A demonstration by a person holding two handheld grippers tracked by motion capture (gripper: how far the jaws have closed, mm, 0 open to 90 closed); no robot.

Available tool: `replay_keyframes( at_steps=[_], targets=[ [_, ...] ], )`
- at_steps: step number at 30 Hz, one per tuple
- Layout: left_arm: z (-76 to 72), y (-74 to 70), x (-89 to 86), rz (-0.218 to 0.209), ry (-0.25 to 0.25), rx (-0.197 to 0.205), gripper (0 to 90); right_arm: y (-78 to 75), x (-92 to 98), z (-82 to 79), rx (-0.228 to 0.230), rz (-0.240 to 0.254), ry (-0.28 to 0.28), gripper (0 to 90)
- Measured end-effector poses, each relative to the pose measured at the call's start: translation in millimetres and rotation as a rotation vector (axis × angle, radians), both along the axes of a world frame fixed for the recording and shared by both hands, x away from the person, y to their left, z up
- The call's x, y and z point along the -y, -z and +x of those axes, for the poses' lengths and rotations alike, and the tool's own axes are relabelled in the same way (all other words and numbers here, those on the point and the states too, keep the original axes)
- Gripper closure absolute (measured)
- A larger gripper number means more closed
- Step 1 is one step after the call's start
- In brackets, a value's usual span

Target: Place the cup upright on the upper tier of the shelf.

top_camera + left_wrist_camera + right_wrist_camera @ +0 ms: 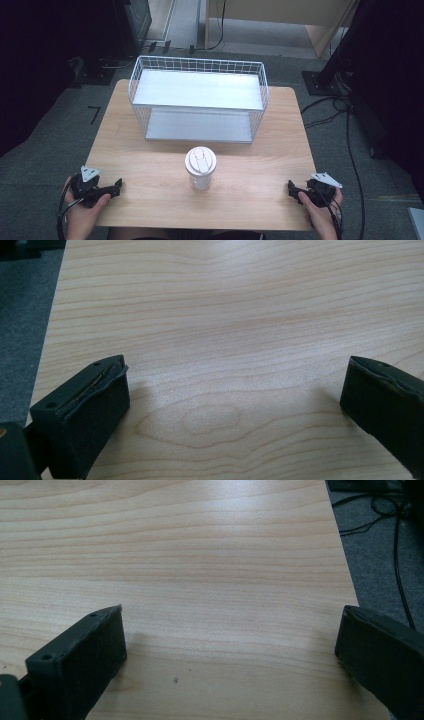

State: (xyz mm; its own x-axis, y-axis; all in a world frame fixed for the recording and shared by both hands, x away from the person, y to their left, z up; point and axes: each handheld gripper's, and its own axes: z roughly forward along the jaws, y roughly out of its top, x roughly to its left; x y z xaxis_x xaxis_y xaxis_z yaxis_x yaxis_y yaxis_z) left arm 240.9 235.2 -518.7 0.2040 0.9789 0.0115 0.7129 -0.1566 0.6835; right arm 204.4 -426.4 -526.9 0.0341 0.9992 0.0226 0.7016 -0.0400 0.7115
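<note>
I held my left gripper (114, 189) at the near left corner of the wooden table (150, 165), jaws spread wide over bare wood with nothing between them. My right gripper (292, 189) sat at the near right corner, jaws likewise spread wide and empty. A clear cup (200, 169) with a white lid stood upright on the table midway between the two grippers, well apart from both. Behind the cup, toward the far edge, stood a white wire rack (197, 100) with two grey shelves. Nothing lay between the cup and the rack. Black cables (350, 145) ran over the grey floor to the right of the table.
</note>
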Motion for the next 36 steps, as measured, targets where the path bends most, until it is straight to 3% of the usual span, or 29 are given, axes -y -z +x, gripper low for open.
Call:
replay_keyframes(
  at_steps=[8, 19, 36],
  targets=[
    [0.5, 0.0, 0.0, 0.000, 0.000, 0.000, 0.0, -1.7, -10.2, 2.1, 0.000, -0.020, 0.025, 0.8],
    [0.5, 0.0, 0.0, 0.000, 0.000, 0.000, 0.0, -10.5, -64.0, 8.7, 0.029, 0.008, -0.141, 0.8],
    [0.5, 0.0, 0.0, 0.000, 0.000, 0.000, 0.0, -15.3, -113.4, 6.2, 0.033, 0.036, -0.267, 0.9]
  ],
)
